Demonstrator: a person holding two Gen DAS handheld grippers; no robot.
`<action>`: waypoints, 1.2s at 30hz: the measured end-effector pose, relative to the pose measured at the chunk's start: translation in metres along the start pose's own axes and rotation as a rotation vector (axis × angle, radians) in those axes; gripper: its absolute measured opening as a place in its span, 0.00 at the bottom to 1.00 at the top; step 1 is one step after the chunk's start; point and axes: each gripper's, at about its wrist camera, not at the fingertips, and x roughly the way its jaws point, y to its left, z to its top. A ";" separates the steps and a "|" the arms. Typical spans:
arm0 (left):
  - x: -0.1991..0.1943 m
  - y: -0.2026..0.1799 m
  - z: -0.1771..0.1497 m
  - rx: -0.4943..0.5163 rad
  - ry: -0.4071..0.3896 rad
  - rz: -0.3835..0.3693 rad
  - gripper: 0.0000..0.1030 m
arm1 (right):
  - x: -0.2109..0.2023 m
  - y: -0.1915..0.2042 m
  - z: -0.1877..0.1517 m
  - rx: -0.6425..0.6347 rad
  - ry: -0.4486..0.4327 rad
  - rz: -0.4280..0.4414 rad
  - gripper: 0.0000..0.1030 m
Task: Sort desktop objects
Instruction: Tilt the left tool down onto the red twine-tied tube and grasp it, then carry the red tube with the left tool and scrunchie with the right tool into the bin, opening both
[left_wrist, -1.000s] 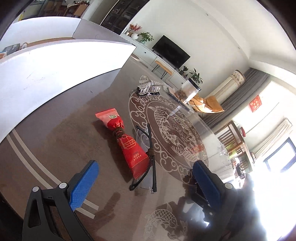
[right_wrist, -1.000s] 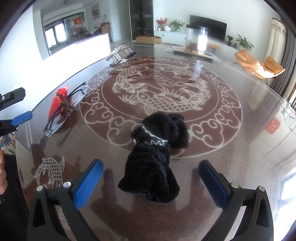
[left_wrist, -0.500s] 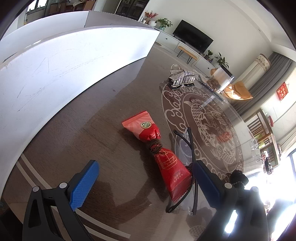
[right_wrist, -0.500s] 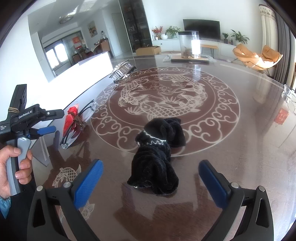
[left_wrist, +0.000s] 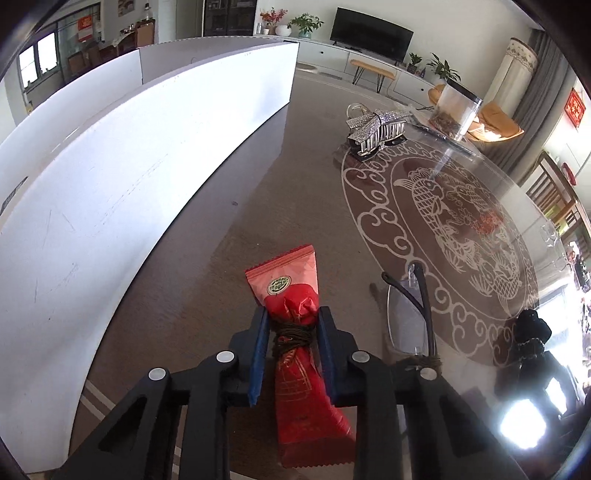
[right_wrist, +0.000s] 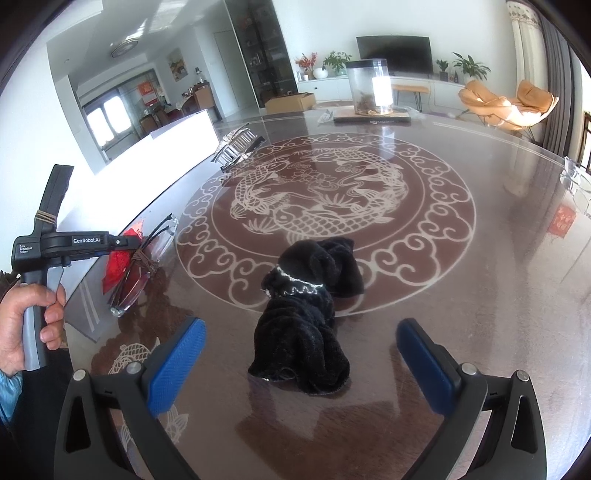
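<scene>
My left gripper (left_wrist: 291, 321) is shut on a red snack packet (left_wrist: 295, 354) at its waist, where a brown cord is wound round it. The packet also shows in the right wrist view (right_wrist: 120, 258), under the left gripper's body (right_wrist: 66, 242). Black-framed glasses (left_wrist: 410, 314) lie just right of the packet on the round table. A black knitted cloth (right_wrist: 306, 314) lies bunched on the table in front of my right gripper (right_wrist: 299, 358), which is open and empty, its blue pads (right_wrist: 177, 365) on either side of the cloth's near end.
A tall white board (left_wrist: 110, 177) stands along the table's left side. A sparkly silver hair claw (left_wrist: 376, 125) lies further back, and a clear jar (right_wrist: 369, 86) stands on a board beyond it. The dragon-patterned glass tabletop (right_wrist: 461, 258) stretches to the right.
My left gripper moved forward over the red packet and shut on its cord-wrapped waist. My right gripper stayed open and drew back slightly from the black cloth.
</scene>
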 end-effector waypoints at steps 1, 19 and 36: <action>-0.003 0.002 -0.003 0.018 -0.001 0.001 0.22 | 0.001 0.001 0.000 -0.007 0.016 0.000 1.00; -0.116 0.045 -0.011 -0.039 -0.211 -0.160 0.21 | 0.005 0.026 0.027 -0.167 0.161 -0.092 0.32; -0.143 0.266 0.061 -0.304 -0.204 0.106 0.21 | 0.032 0.311 0.201 -0.412 -0.023 0.407 0.33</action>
